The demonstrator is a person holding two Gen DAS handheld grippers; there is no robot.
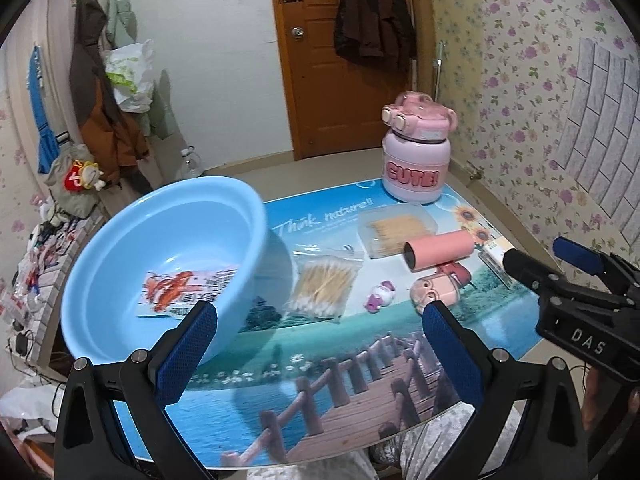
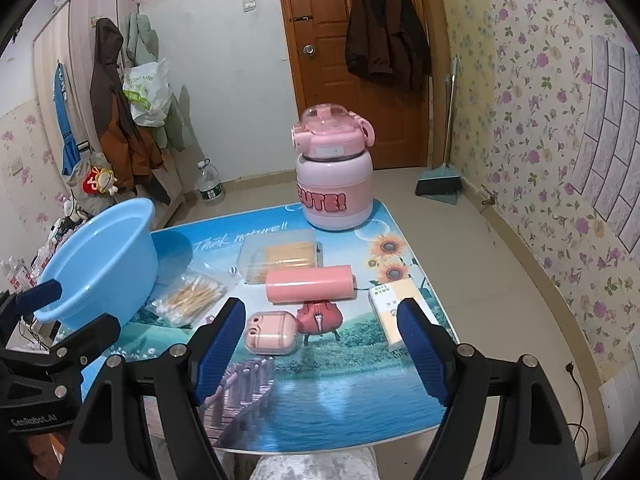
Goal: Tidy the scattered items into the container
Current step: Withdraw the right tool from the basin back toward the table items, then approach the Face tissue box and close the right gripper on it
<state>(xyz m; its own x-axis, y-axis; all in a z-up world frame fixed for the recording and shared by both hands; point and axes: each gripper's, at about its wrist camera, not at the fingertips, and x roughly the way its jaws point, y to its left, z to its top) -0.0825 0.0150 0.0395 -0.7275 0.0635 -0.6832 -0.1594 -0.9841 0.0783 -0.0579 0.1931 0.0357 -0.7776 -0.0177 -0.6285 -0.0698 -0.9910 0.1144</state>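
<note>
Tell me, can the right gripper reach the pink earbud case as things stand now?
Probably yes. The right gripper has its jaws open and empty, and the pink earbud case lies just ahead between them on the table mat. Nothing lies in front of the case; the pink roll is behind it.

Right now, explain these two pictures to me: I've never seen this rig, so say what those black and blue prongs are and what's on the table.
They are two handheld grippers, each with its own camera looking along its blue-padded fingers. One picture comes from the left gripper, the other from the right gripper. Both are open and hold nothing.

On the table: a blue basin with a printed packet inside, a bag of cotton swabs, a pink roll, a pink earbud case and a pink jug.
</note>
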